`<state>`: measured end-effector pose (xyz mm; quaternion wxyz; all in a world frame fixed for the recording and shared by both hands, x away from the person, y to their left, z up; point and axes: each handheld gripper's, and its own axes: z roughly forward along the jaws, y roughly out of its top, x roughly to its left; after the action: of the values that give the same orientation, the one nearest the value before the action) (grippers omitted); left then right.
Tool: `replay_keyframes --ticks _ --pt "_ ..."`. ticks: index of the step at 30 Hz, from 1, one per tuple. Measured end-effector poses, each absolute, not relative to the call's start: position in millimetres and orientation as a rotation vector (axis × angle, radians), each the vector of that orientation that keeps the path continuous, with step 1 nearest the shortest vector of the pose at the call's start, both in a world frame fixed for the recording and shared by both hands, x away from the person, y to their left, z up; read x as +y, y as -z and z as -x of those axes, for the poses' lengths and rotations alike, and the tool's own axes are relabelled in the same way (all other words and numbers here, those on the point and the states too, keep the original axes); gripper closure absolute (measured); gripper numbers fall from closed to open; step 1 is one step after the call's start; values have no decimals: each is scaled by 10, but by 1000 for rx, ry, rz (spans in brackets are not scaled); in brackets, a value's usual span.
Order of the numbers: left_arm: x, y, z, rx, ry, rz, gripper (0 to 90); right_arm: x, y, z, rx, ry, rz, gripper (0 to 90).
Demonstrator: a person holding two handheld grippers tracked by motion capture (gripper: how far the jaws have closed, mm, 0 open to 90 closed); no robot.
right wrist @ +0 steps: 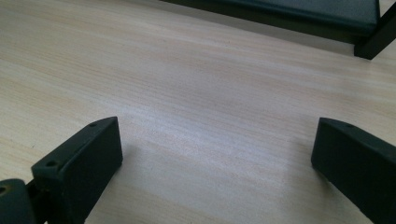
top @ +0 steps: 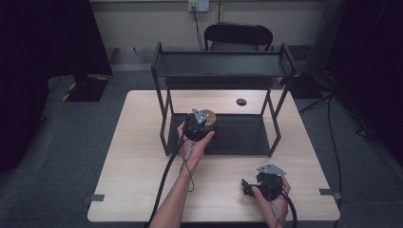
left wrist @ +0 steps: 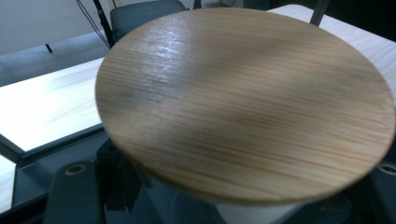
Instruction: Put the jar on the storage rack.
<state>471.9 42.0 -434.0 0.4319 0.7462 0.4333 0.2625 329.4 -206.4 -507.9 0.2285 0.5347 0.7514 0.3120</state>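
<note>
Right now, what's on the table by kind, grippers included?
Grippers: 2, left gripper and right gripper
Black two-tier racks: 1, rack
Wooden-lidded containers: 1, container, held in the left gripper at the rack's lower tier
Total: 4

We can't really see what's under the wooden lid [left wrist: 243, 102]; it hides the white body below, and its right edge gets cropped.

There are two handheld grippers, the left gripper [top: 204, 124] and the right gripper [top: 248, 186], one container with a round wooden lid [left wrist: 243, 102], one black two-tier rack [top: 223, 64], one wooden table [top: 138, 156], one black chair [top: 237, 34] and one wall socket [top: 198, 4].
</note>
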Motion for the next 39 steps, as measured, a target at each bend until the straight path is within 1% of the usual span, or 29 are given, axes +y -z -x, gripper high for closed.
replay_keyframes --ticks 5,18,39 --pt "397 4388 -4734 1075 -655 -1878 264 -2064 5079 -3293 2069 -859 -1472 10" --pt "390 4531 -4752 1094 -641 -1865 264 -2064 5079 -3293 2069 -859 -1472 9" --pt "411 4521 -4757 1100 -613 -1873 259 -2064 5079 -3294 2069 -859 -1472 9"
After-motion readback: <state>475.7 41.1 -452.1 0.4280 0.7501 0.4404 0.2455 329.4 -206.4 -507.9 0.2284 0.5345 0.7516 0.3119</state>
